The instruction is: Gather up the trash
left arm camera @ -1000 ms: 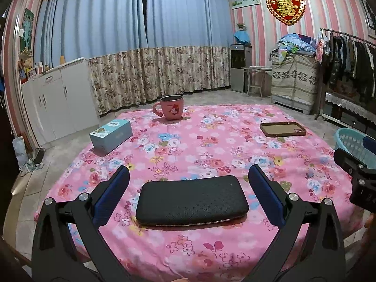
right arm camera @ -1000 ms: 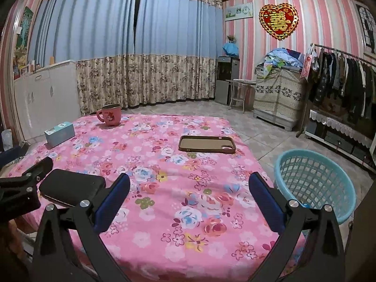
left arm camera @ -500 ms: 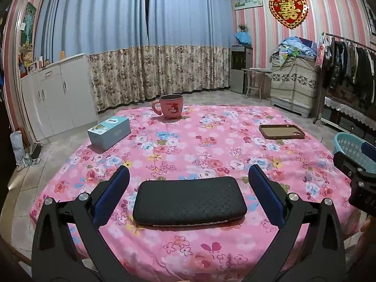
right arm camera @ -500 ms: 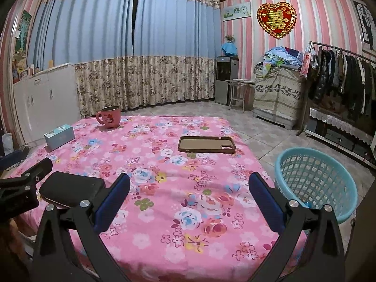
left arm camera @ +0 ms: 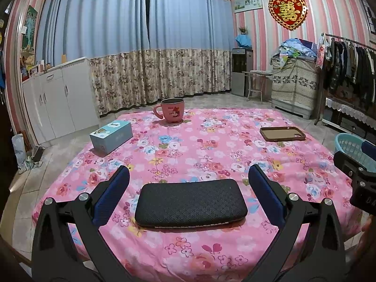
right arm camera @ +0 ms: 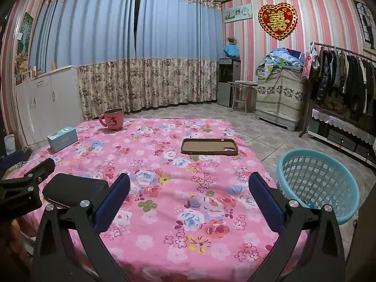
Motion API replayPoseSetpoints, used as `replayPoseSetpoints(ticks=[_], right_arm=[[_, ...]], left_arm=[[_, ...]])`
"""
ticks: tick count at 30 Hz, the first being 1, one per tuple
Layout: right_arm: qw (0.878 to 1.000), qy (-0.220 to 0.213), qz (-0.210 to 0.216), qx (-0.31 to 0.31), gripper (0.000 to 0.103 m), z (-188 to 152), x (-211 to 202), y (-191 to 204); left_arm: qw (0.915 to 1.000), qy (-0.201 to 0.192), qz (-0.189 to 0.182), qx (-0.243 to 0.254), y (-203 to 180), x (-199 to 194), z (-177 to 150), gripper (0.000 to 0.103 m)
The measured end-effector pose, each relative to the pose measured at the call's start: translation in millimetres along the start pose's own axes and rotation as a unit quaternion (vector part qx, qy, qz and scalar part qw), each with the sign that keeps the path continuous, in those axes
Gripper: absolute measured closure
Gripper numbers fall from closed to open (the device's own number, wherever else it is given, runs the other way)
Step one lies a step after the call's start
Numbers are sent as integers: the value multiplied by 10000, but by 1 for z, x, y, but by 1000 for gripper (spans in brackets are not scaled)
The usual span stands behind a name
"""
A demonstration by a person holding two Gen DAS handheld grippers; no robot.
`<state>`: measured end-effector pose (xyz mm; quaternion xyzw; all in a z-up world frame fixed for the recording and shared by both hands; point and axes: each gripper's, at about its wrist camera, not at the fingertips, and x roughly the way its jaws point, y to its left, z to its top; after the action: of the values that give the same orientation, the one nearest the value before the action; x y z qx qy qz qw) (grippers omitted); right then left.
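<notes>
1. Left gripper (left arm camera: 188,178) level above the table's (left arm camera: 211,145) near edge, jaws spread, straddling a black pouch (left arm camera: 190,202) without contact.
2. Right gripper (right arm camera: 189,185) level, jaws spread, empty.
3. Basket (right arm camera: 319,183) on the floor beside the table's right edge.

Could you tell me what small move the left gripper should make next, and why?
Probably ease the left gripper forward and down so its open fingers straddle the black case, then close. The case lies flat on the floral tablecloth, centred between the fingers but ungrasped. The blue basket stands on the floor beside the table, ready to receive it. Whether the case counts as trash is a guess.
</notes>
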<state>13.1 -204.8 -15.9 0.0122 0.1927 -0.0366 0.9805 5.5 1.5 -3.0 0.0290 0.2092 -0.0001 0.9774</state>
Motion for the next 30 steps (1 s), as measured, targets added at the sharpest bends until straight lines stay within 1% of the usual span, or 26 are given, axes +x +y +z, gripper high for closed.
replayPoseSetpoints(ticks=[10, 30], right_arm=[[10000, -2, 29, 0, 4, 0, 1, 1], [10000, -17, 16, 19, 4, 0, -1, 1]], left_arm=[[10000, -12, 58, -35, 0, -1, 1, 5], [10000, -15, 45, 7, -1, 0, 1, 5]])
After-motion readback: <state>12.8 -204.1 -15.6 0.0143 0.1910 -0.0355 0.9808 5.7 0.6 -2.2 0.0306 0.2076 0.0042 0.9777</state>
